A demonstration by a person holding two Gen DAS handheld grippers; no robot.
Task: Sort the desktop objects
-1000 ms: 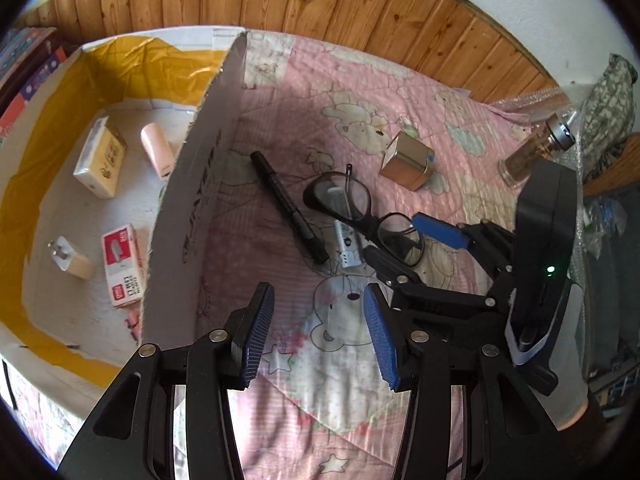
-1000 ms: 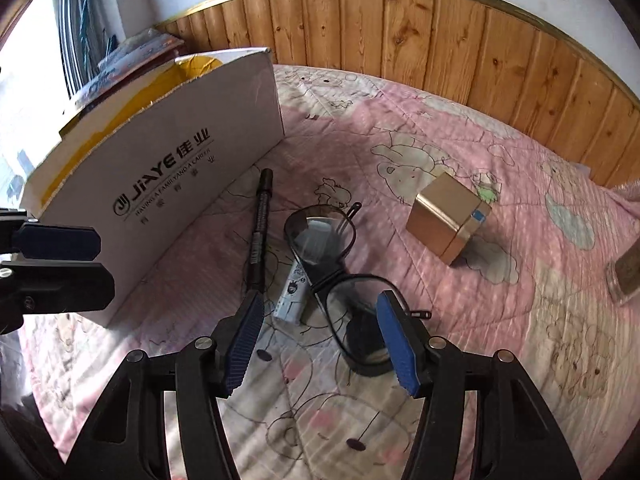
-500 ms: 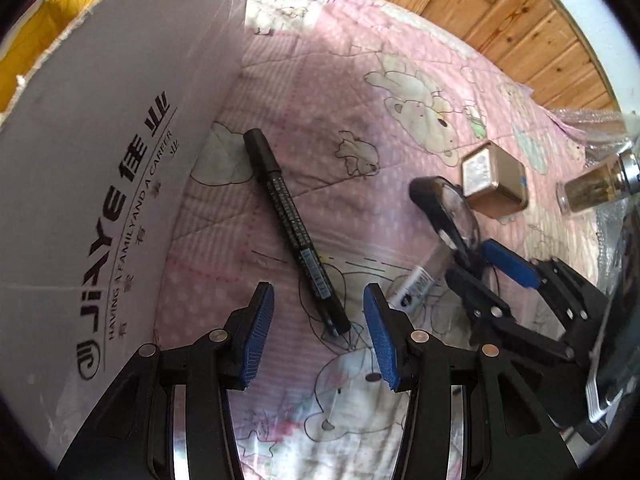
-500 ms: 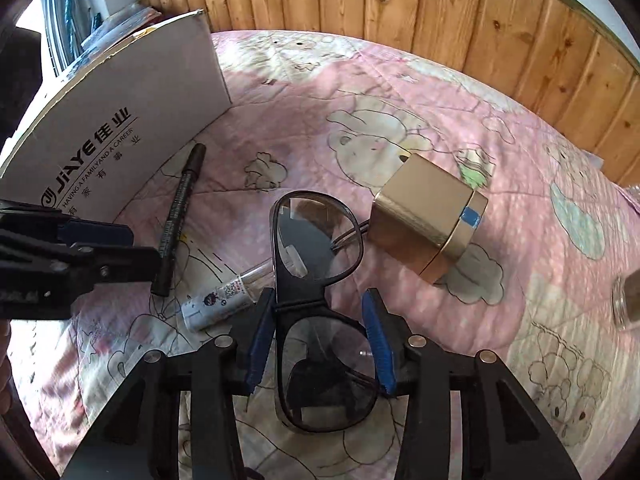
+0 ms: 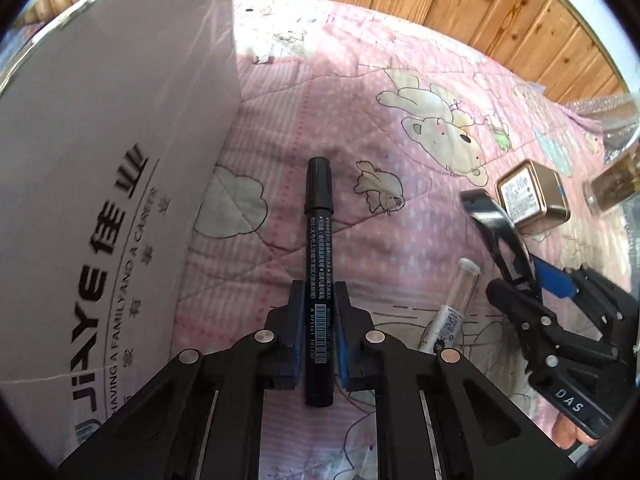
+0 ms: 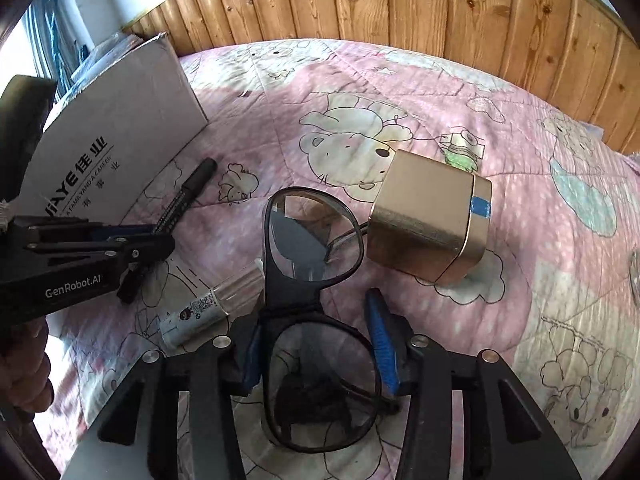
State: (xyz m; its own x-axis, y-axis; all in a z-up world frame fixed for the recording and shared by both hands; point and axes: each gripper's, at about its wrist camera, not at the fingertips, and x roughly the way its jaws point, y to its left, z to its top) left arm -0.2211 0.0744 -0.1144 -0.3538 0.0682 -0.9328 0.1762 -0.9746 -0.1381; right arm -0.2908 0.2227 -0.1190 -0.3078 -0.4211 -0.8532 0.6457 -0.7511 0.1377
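Note:
A black marker (image 5: 318,200) lies on the pink quilt (image 5: 360,100) next to the cardboard box, and my left gripper (image 5: 318,294) is shut on its lower barrel. Black-framed glasses (image 6: 312,308) lie folded beside a gold tin (image 6: 428,220). My right gripper (image 6: 316,320) straddles the nearer lens; its jaws are closing and both blue pads touch the rim. A small clear tube (image 6: 200,312) lies just left of the glasses. In the right wrist view the left gripper (image 6: 152,236) shows at the left, over the marker (image 6: 192,184).
The white cardboard box (image 5: 100,160) stands tall along the left, close to the marker. A glass jar (image 5: 612,188) sits at the far right beyond the tin (image 5: 532,196). A wooden panel wall (image 6: 400,0) borders the quilt at the back.
My left gripper came down over the marker and shut on it. My right gripper dropped onto the glasses and narrowed its jaws around the nearer lens.

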